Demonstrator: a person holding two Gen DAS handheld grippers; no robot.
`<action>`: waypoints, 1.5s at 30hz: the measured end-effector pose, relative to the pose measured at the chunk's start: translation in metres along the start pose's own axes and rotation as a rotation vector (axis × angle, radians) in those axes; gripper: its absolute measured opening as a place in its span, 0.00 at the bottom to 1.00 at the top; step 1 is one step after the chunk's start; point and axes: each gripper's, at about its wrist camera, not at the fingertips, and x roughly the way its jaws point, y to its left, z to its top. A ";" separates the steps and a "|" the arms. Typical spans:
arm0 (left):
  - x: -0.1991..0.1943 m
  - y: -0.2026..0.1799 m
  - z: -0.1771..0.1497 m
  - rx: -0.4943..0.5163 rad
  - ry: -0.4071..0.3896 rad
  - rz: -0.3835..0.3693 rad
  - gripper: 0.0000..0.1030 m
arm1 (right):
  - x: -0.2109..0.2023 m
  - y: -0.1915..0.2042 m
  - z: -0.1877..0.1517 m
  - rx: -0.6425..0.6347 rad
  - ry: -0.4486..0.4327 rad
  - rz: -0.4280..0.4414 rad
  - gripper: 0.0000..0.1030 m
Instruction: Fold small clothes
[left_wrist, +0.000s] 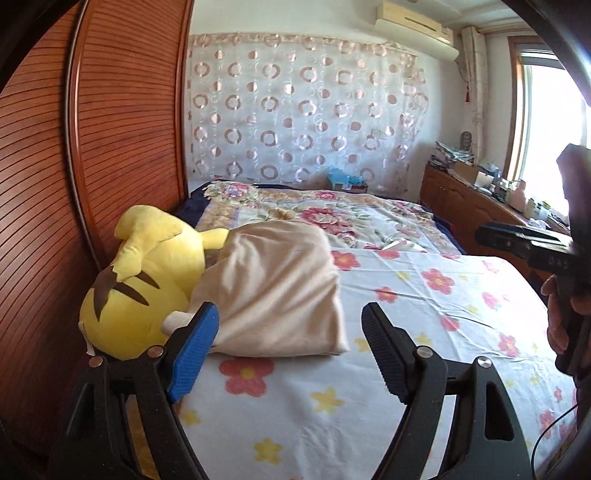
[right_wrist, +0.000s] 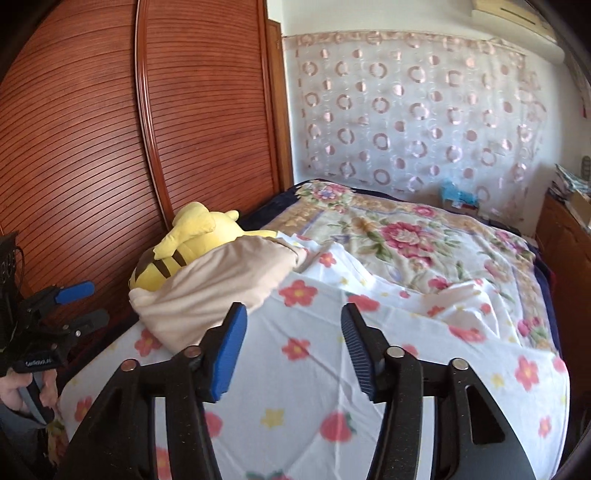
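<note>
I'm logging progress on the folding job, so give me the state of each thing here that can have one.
Beige cloth garment: folded, lying on the bed against the toy, not gripped.
Yellow plush toy with brown stripes: lying on its side by the wooden wall.
Flowered white bedsheet: spread, lightly creased.
Left claw: open, empty.
Right claw: open, empty.
</note>
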 end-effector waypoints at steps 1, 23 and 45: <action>-0.003 -0.006 0.000 0.009 -0.005 -0.010 0.78 | -0.010 0.002 -0.006 0.008 -0.007 -0.015 0.62; -0.071 -0.119 0.019 0.143 -0.133 -0.119 0.78 | -0.203 0.085 -0.094 0.156 -0.227 -0.295 0.71; -0.079 -0.119 0.020 0.118 -0.145 -0.123 0.78 | -0.196 0.078 -0.099 0.193 -0.214 -0.310 0.71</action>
